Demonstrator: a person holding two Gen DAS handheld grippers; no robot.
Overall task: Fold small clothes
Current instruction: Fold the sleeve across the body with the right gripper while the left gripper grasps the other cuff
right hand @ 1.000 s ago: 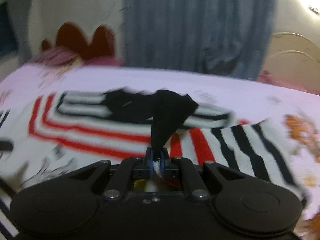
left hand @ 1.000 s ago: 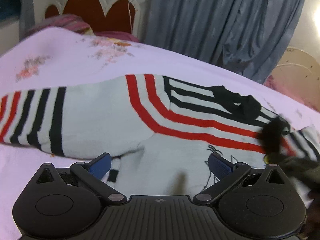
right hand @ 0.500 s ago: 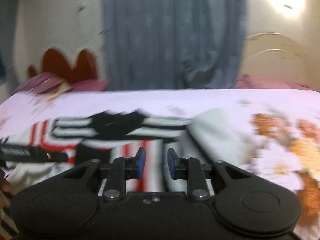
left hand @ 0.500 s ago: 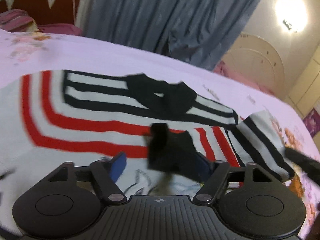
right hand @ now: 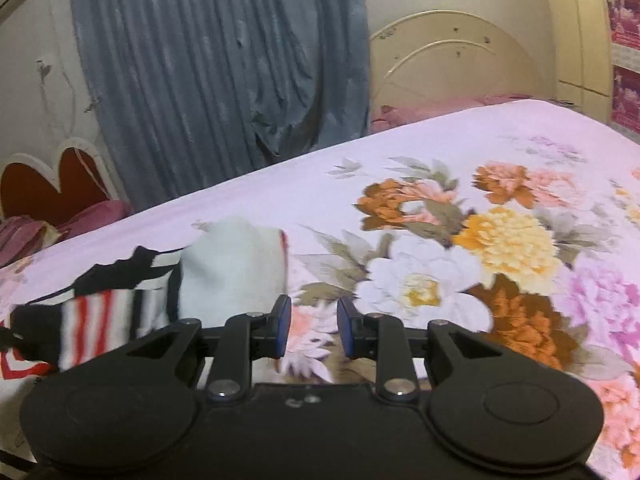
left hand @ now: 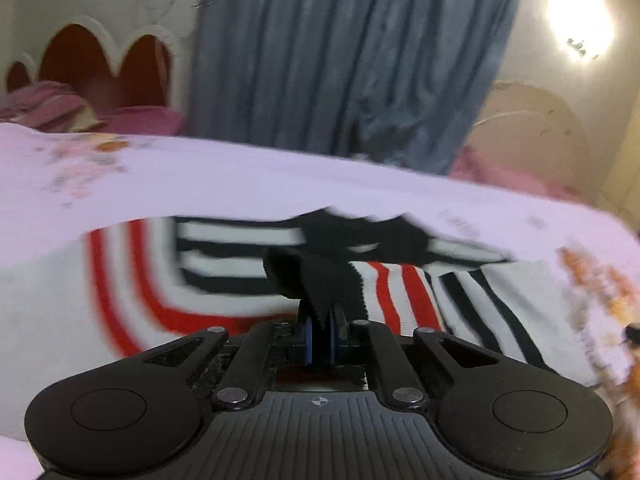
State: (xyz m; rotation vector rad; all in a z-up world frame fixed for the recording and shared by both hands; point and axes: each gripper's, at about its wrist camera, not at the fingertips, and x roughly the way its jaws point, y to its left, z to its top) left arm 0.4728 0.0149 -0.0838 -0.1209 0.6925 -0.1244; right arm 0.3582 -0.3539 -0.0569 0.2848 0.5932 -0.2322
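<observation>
A white sweater (left hand: 132,280) with red and black stripes lies spread on the bed, blurred by motion in the left wrist view. My left gripper (left hand: 320,334) is shut on the black cuff (left hand: 316,280) of a striped sleeve, which is folded over the sweater's body. In the right wrist view my right gripper (right hand: 313,328) hangs over the floral sheet (right hand: 440,240), its jaws opening with nothing between them. The sweater (right hand: 232,268) lies to its left, apart from the fingers, with the striped sleeve (right hand: 100,320) at the far left.
The lilac floral bedsheet (left hand: 240,176) covers the bed all around the sweater. A grey-blue curtain (left hand: 352,60) hangs behind the bed. A red scalloped headboard (left hand: 104,64) and pink pillows (left hand: 136,122) sit at the back left. A cream wardrobe (right hand: 592,40) stands at the right.
My right gripper let go of the black cuff, opened and swung right over the floral sheet. My left gripper moved right and closed on that cuff.
</observation>
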